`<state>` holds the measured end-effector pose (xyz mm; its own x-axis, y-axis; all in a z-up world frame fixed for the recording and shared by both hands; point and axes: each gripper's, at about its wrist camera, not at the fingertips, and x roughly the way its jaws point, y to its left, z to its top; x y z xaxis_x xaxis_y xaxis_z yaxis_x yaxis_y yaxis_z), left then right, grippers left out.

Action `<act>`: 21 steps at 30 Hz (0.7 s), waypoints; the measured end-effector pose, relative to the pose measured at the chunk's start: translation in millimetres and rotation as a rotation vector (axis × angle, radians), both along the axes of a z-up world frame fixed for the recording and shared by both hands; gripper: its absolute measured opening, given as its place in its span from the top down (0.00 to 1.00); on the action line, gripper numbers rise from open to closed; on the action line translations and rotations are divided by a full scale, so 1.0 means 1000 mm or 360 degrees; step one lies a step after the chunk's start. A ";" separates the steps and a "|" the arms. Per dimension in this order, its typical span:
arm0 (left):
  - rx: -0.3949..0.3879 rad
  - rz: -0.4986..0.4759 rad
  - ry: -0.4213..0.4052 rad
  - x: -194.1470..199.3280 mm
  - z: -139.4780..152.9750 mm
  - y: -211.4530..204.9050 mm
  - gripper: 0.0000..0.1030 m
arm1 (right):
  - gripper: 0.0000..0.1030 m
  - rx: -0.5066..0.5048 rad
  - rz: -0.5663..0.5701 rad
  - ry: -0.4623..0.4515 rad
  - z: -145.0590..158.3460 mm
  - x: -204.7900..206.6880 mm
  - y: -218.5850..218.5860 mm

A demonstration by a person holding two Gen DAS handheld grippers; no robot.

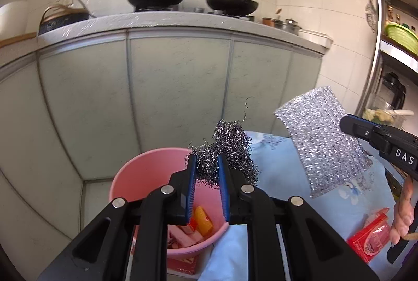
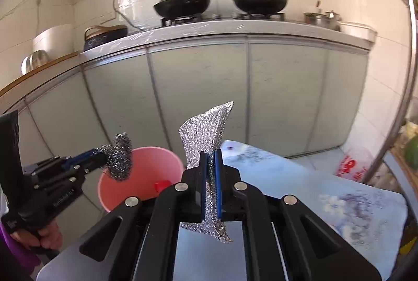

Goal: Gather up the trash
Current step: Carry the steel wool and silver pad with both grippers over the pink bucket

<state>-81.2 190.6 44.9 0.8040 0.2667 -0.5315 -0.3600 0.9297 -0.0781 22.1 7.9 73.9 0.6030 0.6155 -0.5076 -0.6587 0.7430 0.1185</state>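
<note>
The left hand-held gripper (image 1: 206, 174) hides much of the pink bucket (image 1: 135, 171) and its contents. The red box (image 1: 369, 239) is partly covered by fingers (image 1: 402, 210). Shelf items at the right edge are cut off and blurred.

The left gripper (image 1: 207, 168) is pinching a steel wool ball (image 1: 226, 153) in its jaws above the pink bucket (image 1: 135, 176). At right, the right gripper (image 1: 347, 121) is holding a silvery mesh scouring cloth (image 1: 321, 140) over the blue-clothed desk (image 1: 339, 213).
</note>
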 end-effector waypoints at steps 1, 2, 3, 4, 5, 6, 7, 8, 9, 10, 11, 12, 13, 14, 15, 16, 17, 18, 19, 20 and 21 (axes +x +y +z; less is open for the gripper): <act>-0.0007 0.0018 0.0006 -0.001 -0.003 0.005 0.85 | 0.94 0.0007 0.0032 0.0009 -0.002 -0.002 0.009; -0.0018 0.0041 0.0012 -0.002 -0.007 0.011 0.85 | 0.94 0.0010 0.0074 0.0024 -0.006 -0.003 0.022; -0.0023 0.0061 0.0018 -0.003 -0.011 0.016 0.85 | 0.94 0.0005 0.0100 0.0032 -0.008 -0.001 0.031; -0.0026 0.0081 0.0027 -0.003 -0.015 0.021 0.85 | 0.94 -0.0001 0.0130 0.0039 -0.011 -0.003 0.040; -0.0033 0.0104 0.0039 -0.004 -0.019 0.026 0.85 | 0.94 -0.0013 0.0164 0.0046 -0.015 -0.005 0.052; -0.0042 0.0120 0.0047 -0.004 -0.023 0.029 0.84 | 0.94 -0.0022 0.0182 0.0048 -0.018 -0.006 0.058; -0.0053 0.0137 0.0057 -0.004 -0.027 0.033 0.84 | 0.94 -0.0030 0.0204 0.0052 -0.022 -0.007 0.067; -0.0060 0.0149 0.0066 -0.005 -0.031 0.035 0.84 | 0.94 -0.0037 0.0219 0.0055 -0.025 -0.008 0.076; -0.0064 0.0163 0.0079 -0.006 -0.036 0.039 0.84 | 0.94 -0.0045 0.0228 0.0058 -0.029 -0.008 0.082; -0.0066 0.0176 0.0089 -0.008 -0.040 0.042 0.84 | 0.94 -0.0055 0.0237 0.0064 -0.034 -0.007 0.089; -0.0071 0.0190 0.0104 -0.008 -0.045 0.045 0.84 | 0.94 -0.0063 0.0246 0.0075 -0.039 -0.007 0.096; -0.0078 0.0200 0.0118 -0.009 -0.049 0.048 0.84 | 0.94 -0.0067 0.0247 0.0084 -0.043 -0.006 0.098; -0.0087 0.0209 0.0129 -0.011 -0.053 0.051 0.84 | 0.94 -0.0070 0.0249 0.0109 -0.049 -0.005 0.103; -0.0095 0.0215 0.0140 -0.012 -0.057 0.053 0.84 | 0.94 -0.0068 0.0253 0.0127 -0.052 -0.004 0.105; -0.0101 0.0226 0.0155 -0.013 -0.061 0.056 0.84 | 0.94 -0.0068 0.0255 0.0154 -0.056 -0.003 0.109; -0.0104 0.0232 0.0164 -0.013 -0.063 0.057 0.84 | 0.94 -0.0064 0.0253 0.0170 -0.060 -0.002 0.113; -0.0106 0.0236 0.0174 -0.013 -0.065 0.058 0.84 | 0.94 -0.0064 0.0254 0.0188 -0.063 -0.001 0.118; -0.0110 0.0238 0.0183 -0.013 -0.068 0.058 0.84 | 0.94 -0.0065 0.0254 0.0198 -0.065 -0.001 0.120; -0.0113 0.0239 0.0192 -0.011 -0.069 0.059 0.84 | 0.94 -0.0068 0.0255 0.0209 -0.067 0.000 0.123; -0.0114 0.0238 0.0200 -0.010 -0.071 0.060 0.84 | 0.94 -0.0072 0.0257 0.0222 -0.069 -0.001 0.126; -0.0113 0.0241 0.0209 -0.010 -0.073 0.061 0.84 | 0.94 -0.0076 0.0259 0.0226 -0.071 -0.001 0.128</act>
<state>-90.9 251.6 -27.7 0.6804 0.3372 -0.6507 -0.5065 0.8580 -0.0850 20.7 136.0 3.2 0.4181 0.6719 -0.6113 -0.7496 0.6353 0.1856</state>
